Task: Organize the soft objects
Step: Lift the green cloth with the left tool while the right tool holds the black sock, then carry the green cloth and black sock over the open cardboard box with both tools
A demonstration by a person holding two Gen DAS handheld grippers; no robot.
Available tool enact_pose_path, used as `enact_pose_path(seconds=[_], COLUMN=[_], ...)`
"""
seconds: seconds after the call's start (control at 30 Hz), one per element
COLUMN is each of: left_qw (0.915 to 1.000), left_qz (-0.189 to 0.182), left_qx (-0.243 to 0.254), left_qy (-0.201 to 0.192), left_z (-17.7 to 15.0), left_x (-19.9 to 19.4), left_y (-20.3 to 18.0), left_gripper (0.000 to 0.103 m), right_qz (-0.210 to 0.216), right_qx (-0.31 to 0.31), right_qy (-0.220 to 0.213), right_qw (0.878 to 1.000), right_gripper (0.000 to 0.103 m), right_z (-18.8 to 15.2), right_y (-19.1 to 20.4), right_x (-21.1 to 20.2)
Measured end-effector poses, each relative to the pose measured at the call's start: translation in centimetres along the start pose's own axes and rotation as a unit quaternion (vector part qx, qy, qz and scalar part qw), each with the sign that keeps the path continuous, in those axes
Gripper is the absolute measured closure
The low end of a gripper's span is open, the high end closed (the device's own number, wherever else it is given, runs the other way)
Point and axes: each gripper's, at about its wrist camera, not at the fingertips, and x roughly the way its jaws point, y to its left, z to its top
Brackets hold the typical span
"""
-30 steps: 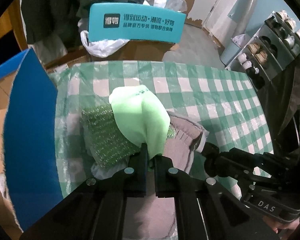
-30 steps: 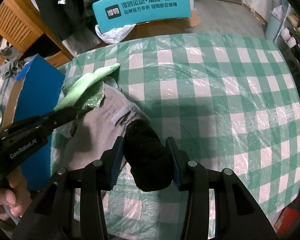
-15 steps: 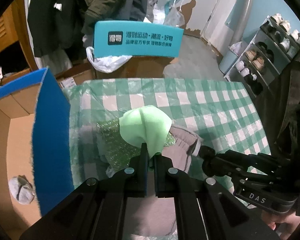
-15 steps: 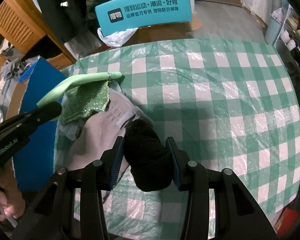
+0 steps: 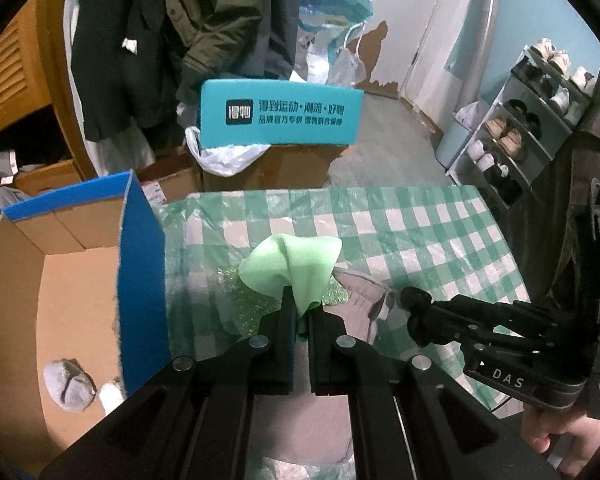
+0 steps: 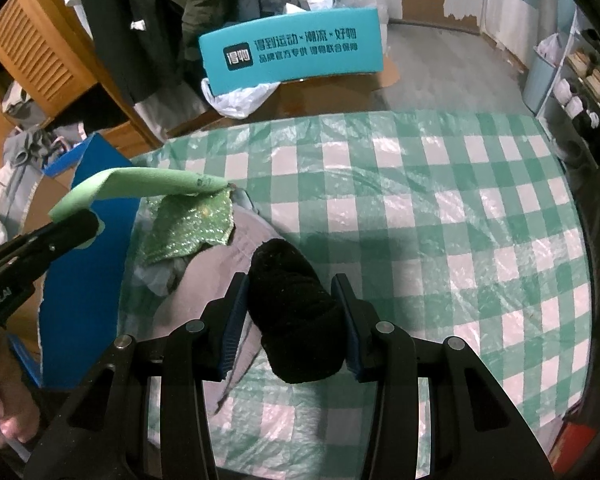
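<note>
Both hands are mid-carry: each has picked a soft item off the pile on the checked bench [image 6: 440, 200], and the step in hand looks like moving them to the cardboard box [image 5: 72, 312] that stands open at about 9 o'clock of the pile in the left wrist view.

The left tongs [image 5: 300, 316] are pressed fully together on a corner of a light green cloth [image 5: 296, 268]. The cloth stands up from the pinch, clear of the bench, with a glittery green scouring cloth [image 6: 188, 228] lying under it and a grey garment [image 6: 220, 276] beneath that. From the right wrist view the green cloth stretches out flat toward 3 o'clock from the pinch, its far end just above the scouring cloth; whether they touch there I cannot tell.

The right tongs [image 6: 292, 320] stand partly apart, clamped on a black knitted bundle [image 6: 296, 312], probably a sock or a glove, which fills the gap between the two blue pads and bulges out ahead and behind. It hangs over the grey garment's edge.

The box already holds a grey balled item [image 5: 68, 386] at its near end. The next move, as I judge it, calls for swinging the left tongs toward 9 o'clock over the blue box wall [image 5: 140, 280], high enough that the trailing cloth clears the rim, then parting them above the box floor.
</note>
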Motion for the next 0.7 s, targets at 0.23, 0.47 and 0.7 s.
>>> enact_pose_path(seconds=[0.23,0.47,0.7], left_qw=[0.9999,0.9993,0.9986], left_qz=[0.002,0.004,0.001], left_qx=[-0.002,-0.004,-0.007], left_qy=[-0.016,-0.036,-0.053], left_z=[0.0,-0.2,-0.2], left_x=[-1.6,-3.6,-5.6], left_y=[0.6,1.3,1.8], left_gripper=[0.099,0.099,0.099], right_qz=[-0.001,0.002,0.005], right_qx=[-0.012,-0.026,-0.038], right_qy=[-0.019,-0.035,-0.047], right_qw=[1.000,0.999,0.998], right_gripper=[0.062,0.062,0.062], right_z=[0.5,0.9,1.1], right_y=[1.2,2.6,4.1], right_x=[-1.3,-2.4,-3.2])
